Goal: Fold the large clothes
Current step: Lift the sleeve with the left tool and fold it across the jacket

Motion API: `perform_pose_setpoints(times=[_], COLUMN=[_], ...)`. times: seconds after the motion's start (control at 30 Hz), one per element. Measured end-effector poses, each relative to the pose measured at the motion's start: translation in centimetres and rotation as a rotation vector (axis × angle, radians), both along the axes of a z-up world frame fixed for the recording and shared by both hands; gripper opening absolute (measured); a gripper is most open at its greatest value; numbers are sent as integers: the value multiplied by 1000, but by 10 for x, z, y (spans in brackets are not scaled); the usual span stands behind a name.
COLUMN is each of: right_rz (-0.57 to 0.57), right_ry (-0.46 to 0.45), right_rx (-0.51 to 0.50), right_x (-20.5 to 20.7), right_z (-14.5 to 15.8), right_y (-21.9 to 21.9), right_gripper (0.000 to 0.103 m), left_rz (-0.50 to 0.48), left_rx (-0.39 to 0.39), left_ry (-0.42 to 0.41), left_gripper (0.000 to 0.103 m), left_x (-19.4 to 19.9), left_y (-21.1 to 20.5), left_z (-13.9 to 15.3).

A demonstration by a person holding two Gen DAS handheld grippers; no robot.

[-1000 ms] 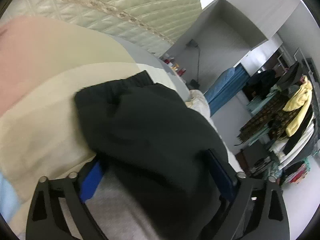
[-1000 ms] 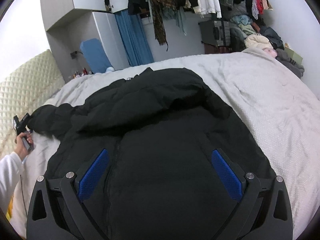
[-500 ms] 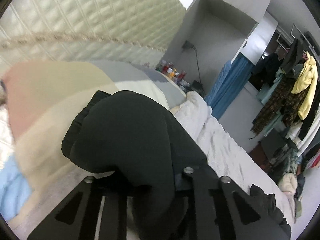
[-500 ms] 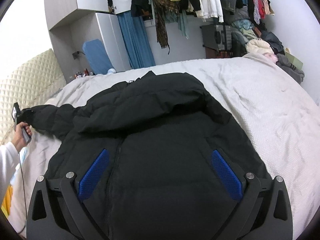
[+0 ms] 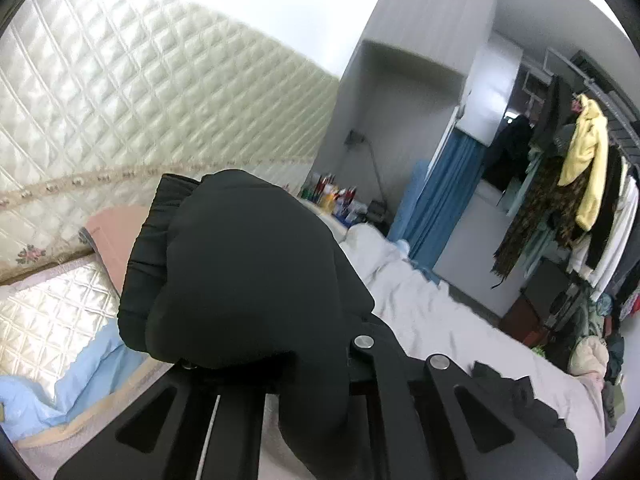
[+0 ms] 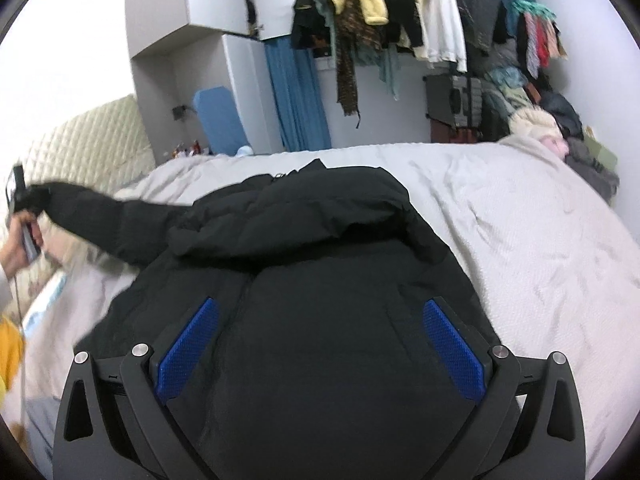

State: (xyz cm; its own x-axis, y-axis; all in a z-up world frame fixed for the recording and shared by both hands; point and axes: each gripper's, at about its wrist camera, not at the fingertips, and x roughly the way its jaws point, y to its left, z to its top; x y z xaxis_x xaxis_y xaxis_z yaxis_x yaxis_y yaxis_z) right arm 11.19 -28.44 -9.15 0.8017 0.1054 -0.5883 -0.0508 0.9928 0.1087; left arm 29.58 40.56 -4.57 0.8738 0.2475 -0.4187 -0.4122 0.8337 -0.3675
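Two views record one black padded hooded jacket (image 6: 320, 280) lying on the pale grey quilted bed cover (image 6: 520, 240). From the right wrist view, the jacket body is spread flat on the cover with its hood folded over the upper chest. One black puffy sleeve (image 6: 112, 224) is stretched out level from the jacket's shoulder toward the cream quilted headboard (image 6: 92, 144), clear of the cover. At the sleeve's far end the left gripper (image 6: 18, 196) is seen small, held in the person's left hand (image 6: 16, 248).

The left wrist view gives what the right cannot: the sleeve cuff (image 5: 240, 272) bulges up between that gripper's black fingers, which are clenched on the fabric. The same view shows the headboard close behind the cuff, a cream quilted pillow (image 5: 52, 312) and a light blue sheet (image 5: 80, 380) below it.

The right gripper (image 6: 320, 344) hovers above the jacket's lower front, its blue-padded fingers (image 6: 188, 348) spread wide and holding nothing. A rail of hanging clothes (image 6: 400, 12) stands beyond the bed, past the hood.
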Motion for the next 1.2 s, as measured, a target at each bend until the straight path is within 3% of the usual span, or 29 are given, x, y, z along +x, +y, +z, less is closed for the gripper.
perform_pose_setpoints(times=[0.13, 0.37, 0.7, 0.9, 1.2], right_rz=[19, 13, -21, -60, -103], right_ry=[-20, -82, -128, -152, -167], right_rx=[18, 27, 16, 76, 136], right_x=[-11, -26, -38, -47, -45], right_z=[6, 18, 22, 23, 18], right_y=[-3, -13, -25, -49, -79], right_gripper=[103, 103, 103, 103, 103], left_rz=[-8, -97, -304, -440, -598], left_rx=[-24, 85, 191, 233, 210], left_ry=[-42, -80, -118, -92, -21], left_gripper=[6, 7, 7, 8, 8], left_x=[-15, -12, 3, 15, 38], left_y=[-31, -123, -300, -411, -535], left_z=[26, 76, 119, 108, 36])
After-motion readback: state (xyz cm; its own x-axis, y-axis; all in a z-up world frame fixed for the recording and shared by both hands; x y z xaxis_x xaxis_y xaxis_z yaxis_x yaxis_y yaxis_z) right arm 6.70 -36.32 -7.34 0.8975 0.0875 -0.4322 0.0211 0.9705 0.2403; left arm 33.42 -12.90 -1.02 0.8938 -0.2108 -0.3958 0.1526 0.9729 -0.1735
